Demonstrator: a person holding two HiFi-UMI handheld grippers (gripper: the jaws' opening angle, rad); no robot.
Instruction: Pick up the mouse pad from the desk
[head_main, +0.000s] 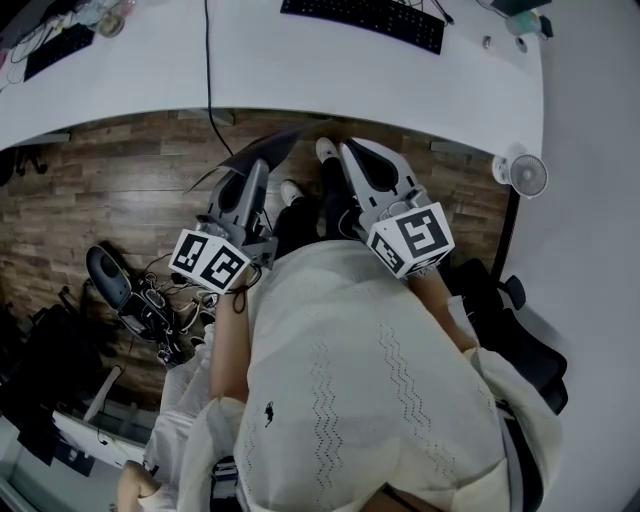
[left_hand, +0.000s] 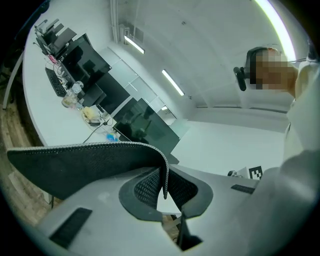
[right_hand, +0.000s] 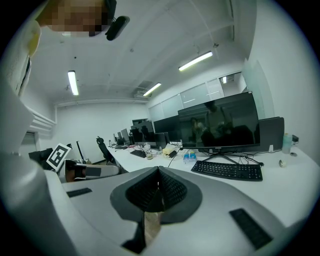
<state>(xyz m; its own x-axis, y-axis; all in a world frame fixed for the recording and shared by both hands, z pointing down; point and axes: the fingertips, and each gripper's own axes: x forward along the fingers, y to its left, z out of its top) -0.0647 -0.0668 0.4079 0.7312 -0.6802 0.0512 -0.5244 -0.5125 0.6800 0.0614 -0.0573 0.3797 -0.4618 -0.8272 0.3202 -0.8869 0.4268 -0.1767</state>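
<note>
Our left gripper (left_hand: 164, 186) pinches the thin, dark, stitched-edge mouse pad (left_hand: 75, 165), which sags leftward; our right gripper (right_hand: 159, 189) is pressed together.

Mouse pad (left_hand: 80, 167) in the jaws of the left gripper (left_hand: 166, 189), before the desk (head_main: 300, 70), keyboard (head_main: 365, 20) at its far side.

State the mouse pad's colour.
The thin mouse pad is black with a pale stitched edge; left gripper view.

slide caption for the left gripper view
The left gripper shut on the edge of the mouse pad, held clear of the white desk.
</note>
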